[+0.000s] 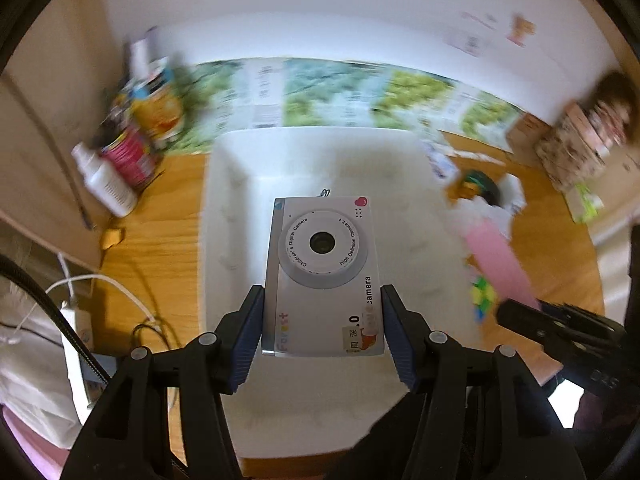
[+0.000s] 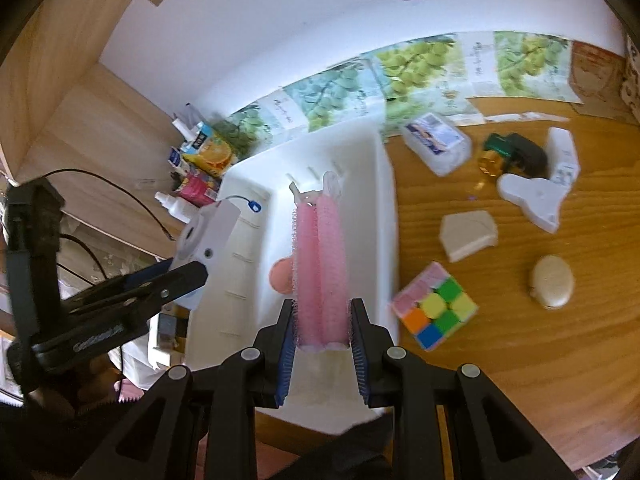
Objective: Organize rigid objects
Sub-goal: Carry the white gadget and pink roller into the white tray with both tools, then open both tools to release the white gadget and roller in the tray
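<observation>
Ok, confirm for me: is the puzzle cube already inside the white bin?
No, the puzzle cube sits on the wooden table just outside the white bin.

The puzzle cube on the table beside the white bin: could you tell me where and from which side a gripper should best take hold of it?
Grip the puzzle cube across two opposite flat side faces, coming straight down from above. It sits flat on the wooden table, turned cornerwise to the white bin, so the jaws would need turning to match its faces. The tabletop around it looks clear enough for the fingers.

toy camera (image 1: 324, 276) lens ring: "Children's Digital Camera", "High Definition Camera" (plus small digits, unreadable). Body: "camera", "Forest", ".0". Sticker at its lower corner: two Chinese characters, "同深".
</observation>
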`<act>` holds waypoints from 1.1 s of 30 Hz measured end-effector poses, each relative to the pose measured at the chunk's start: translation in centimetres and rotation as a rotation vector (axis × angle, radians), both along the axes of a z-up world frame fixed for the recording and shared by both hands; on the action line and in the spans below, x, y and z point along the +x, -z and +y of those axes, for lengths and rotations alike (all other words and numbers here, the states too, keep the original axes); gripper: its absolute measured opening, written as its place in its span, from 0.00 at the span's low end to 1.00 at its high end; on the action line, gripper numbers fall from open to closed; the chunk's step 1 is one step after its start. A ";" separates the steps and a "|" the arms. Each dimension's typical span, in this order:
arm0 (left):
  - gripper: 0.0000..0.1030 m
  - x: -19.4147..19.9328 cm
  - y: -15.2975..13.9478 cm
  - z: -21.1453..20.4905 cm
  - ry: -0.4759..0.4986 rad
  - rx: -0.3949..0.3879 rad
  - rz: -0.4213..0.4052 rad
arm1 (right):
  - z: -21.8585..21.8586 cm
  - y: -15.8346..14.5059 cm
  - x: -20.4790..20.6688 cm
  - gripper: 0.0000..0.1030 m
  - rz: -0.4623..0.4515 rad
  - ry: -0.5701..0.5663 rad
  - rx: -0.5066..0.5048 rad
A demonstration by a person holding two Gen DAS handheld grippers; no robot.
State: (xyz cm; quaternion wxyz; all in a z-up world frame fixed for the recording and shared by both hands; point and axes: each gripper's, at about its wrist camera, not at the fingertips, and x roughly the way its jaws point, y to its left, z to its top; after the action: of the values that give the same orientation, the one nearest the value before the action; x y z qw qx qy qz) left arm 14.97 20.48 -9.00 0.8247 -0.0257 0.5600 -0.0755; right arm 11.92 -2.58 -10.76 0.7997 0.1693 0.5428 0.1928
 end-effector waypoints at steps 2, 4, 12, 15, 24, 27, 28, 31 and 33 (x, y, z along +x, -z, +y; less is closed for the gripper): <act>0.59 0.2 0.7 1.4 -0.031 0.008 -0.014 | 1.0 0.4 0.3 0.25 -0.006 -0.020 0.011; 0.59 0.2 1.1 2.4 -0.055 0.002 -0.029 | 1.8 0.7 0.5 0.25 -0.011 -0.036 0.020; 0.59 0.6 2.6 4.1 -0.084 0.003 -0.071 | 4.9 2.3 2.2 0.25 -0.039 -0.120 0.050; 0.59 0.7 2.8 4.2 -0.092 0.000 -0.080 | 5.7 2.8 2.6 0.26 -0.043 -0.143 0.046; 0.75 0.1 1.4 3.2 -0.071 0.050 -0.191 | 6.0 2.4 1.8 0.52 -0.119 -0.174 0.025; 0.75 -0.5 1.0 2.6 -0.063 0.072 -0.216 | 5.7 2.0 1.5 0.58 -0.161 -0.153 0.019; 0.75 -0.7 0.8 2.4 -0.056 0.083 -0.223 | 5.5 1.8 1.4 0.59 -0.173 -0.146 0.018; 0.75 -1.6 0.2 1.9 -0.049 0.088 -0.255 | 5.0 1.1 0.7 0.65 -0.214 -0.131 0.015; 0.75 -2.4 -0.3 1.5 -0.043 0.085 -0.279 | 4.6 0.5 -0.1 0.67 -0.258 -0.123 0.005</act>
State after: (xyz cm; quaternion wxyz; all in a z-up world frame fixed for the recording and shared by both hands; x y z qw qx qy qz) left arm 12.58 21.96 -8.71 0.8964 0.0078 0.4417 -0.0369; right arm 11.83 2.01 -11.25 0.8492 0.1117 0.4442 0.2629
